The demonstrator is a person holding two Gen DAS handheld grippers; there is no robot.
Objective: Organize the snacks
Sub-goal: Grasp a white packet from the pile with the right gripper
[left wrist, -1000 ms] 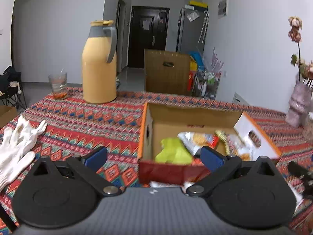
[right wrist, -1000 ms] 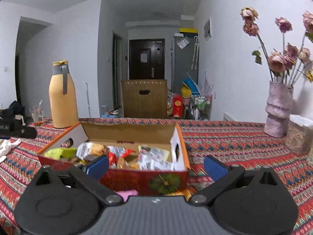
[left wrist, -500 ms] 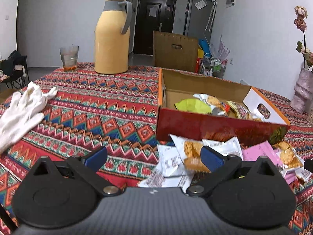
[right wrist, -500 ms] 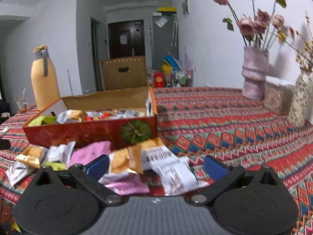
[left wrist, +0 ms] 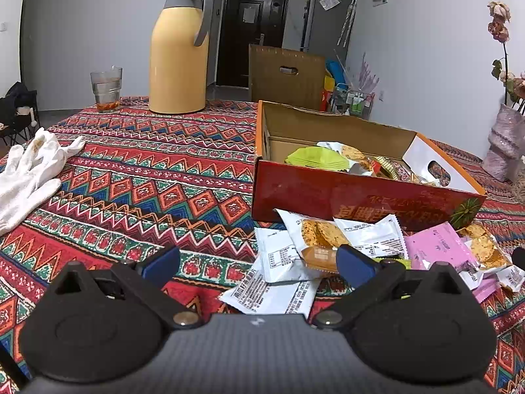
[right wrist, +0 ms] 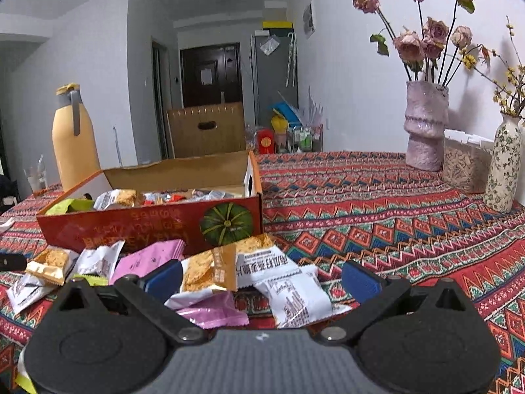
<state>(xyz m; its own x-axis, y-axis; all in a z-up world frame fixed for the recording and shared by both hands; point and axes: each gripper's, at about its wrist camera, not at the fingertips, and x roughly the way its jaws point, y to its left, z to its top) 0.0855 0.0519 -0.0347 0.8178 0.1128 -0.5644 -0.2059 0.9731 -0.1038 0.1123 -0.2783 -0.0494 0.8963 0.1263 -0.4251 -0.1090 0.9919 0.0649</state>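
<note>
Both pairs of jaws stood wide and empty, the left gripper and the right gripper hovering low over a heap of snack packets strewn on the table just in front of the red cardboard box. More packets already lay inside that box. From the right gripper, an orange cracker packet and a white printed packet lay directly between the blue fingertips, the white one running lengthwise away from the camera; the box sat just beyond and slightly left. The left gripper had white packets under its right-hand finger, with bare cloth to its left. The right one looked better centred on a single packet, so it seemed the likelier to close first, though overlapping wrappers could come up together. A patterned red tablecloth covered the table, which also carried a yellow thermos, a glass, white gloves and vases of dried flowers; a dark door stood behind.
</note>
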